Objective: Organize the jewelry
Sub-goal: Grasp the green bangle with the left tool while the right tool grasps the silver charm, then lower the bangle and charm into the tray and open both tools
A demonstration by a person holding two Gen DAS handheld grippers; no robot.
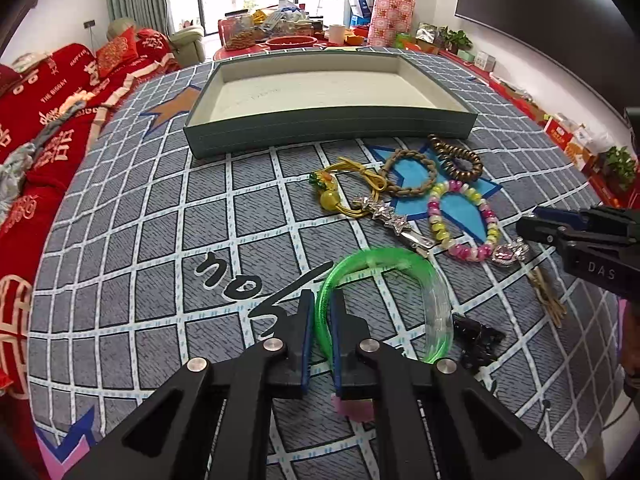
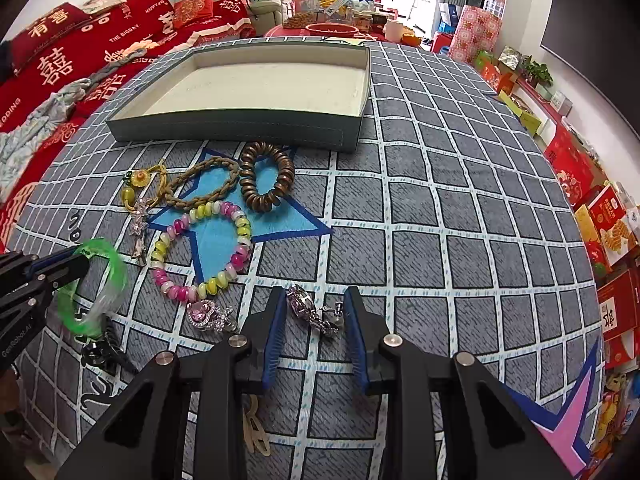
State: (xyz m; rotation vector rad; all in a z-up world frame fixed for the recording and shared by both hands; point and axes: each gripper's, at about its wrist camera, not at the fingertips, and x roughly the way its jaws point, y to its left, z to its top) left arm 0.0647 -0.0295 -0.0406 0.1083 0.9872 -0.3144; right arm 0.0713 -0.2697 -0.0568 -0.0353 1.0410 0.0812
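The shallow grey-green box with a cream lining (image 1: 328, 120) is sitting empty at the far side of the worktop (image 1: 140, 240), which is covered in a grey grid-patterned cloth, so the sorting is barely beginning: nothing is lying in the box yet.

The left gripper (image 1: 320, 312) is clamping its fingers (image 1: 307, 344) narrowly on the rim of the translucent green plastic bangle (image 1: 384, 276); the ring is looking blurred in both views, so it is probably being lifted or swung, though I cannot tell whether it is clear of the cloth. The right gripper (image 2: 314, 316) is pointing down with its fingers (image 2: 274, 340) standing part-way open around the silver chain piece with a pale purple stone (image 2: 316, 312); the blue pads are not pressing on it, so that piece is not held yet and is lying on the cloth between them.

Everything else is waiting loose in front of the box: the pink, yellow and white beaded bracelet (image 2: 204, 248), the brown spiral coil hair tie (image 2: 266, 178), the tan braided cord bracelet (image 2: 200, 188), the yellow cord charm with an amber bead (image 1: 340, 184), the silver star-studded hair clip (image 1: 394, 222), the pink heart-shaped rhinestone brooch (image 2: 208, 316) and the black claw clip (image 2: 102, 350). A tan flat piece (image 2: 254, 428) is showing under the right gripper; I cannot tell what it is.

By my reading, the bangle is likely going first, with nearly the whole job left
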